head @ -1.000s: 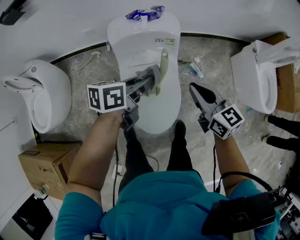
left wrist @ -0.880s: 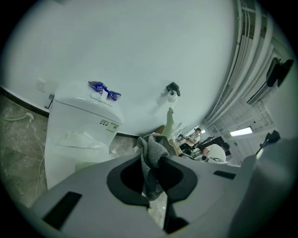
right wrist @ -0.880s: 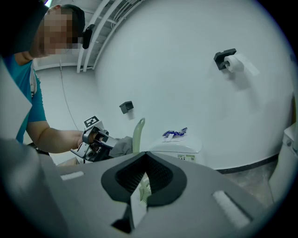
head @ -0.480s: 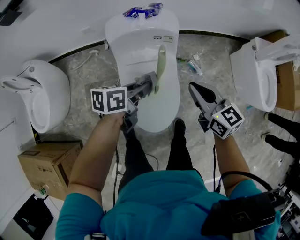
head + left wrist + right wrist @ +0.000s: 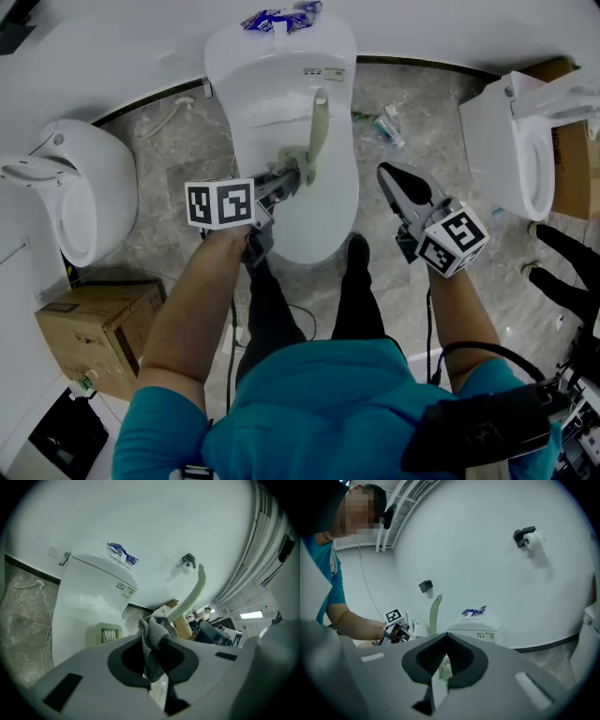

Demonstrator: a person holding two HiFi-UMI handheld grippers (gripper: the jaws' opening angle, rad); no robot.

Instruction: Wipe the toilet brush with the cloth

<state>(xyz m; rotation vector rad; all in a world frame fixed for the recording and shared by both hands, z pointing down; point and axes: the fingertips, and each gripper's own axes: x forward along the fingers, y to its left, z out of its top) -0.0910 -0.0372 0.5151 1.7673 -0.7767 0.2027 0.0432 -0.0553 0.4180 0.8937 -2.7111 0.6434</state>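
A pale green toilet brush rests on the lid of the white toilet. Its curved handle rises over the lid. In the left gripper view its bristled head lies on the lid and the handle arcs up to the right. My left gripper is shut on a grey cloth, bunched against the handle's lower end. My right gripper hangs right of the bowl, apart from the brush, jaws together with nothing in them. From it the handle shows upright.
A blue packet lies on the tank. Another toilet stands right, a white fixture left, with a cardboard box near it. Litter lies on the marble floor. Someone's dark shoes are at the right edge.
My left gripper with the cloth has slid a little down the handle toward me, and the brush has shifted slightly left. The right gripper has stayed put.
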